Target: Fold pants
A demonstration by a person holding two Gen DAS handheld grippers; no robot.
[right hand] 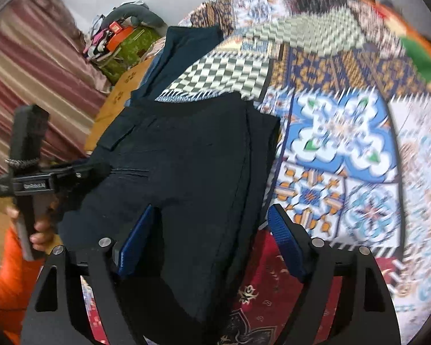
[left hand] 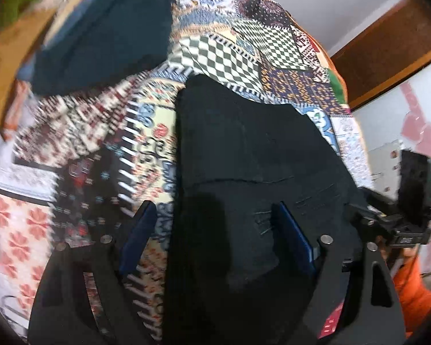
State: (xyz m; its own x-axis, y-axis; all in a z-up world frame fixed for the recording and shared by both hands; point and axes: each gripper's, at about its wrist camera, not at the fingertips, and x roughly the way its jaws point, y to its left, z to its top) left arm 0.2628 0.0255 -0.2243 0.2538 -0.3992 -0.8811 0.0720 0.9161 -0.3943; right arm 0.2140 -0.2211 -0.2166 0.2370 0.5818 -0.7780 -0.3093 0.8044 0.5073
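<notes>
The dark pants (left hand: 244,172) lie folded into a compact stack on the patchwork bedspread (left hand: 80,149), directly ahead of and under both grippers. From the left gripper (left hand: 212,230), the stack's left edge runs straight away just inside its left finger, with bare patterned spread open beyond that finger; farther ahead and to the left sits a second folded dark garment (left hand: 106,34), well apart from the pants. Past the pants the checkered patches stretch free to the bed's far edge. The left gripper's jaws stand wide apart, the blue pads (left hand: 138,238) clamping nothing; the right pad lies over the cloth, the left over the spread, though contact cannot be told. From the right gripper (right hand: 212,235), the stack's right edge falls between its fingers, and bare spread (right hand: 344,143) lies open ahead and to the right. Its jaws are also spread wide and hold nothing; its left pad (right hand: 135,244) overlaps the fabric. To its left, the other gripper appears in the person's hand (right hand: 43,227), close beside the pants' near-left corner.
</notes>
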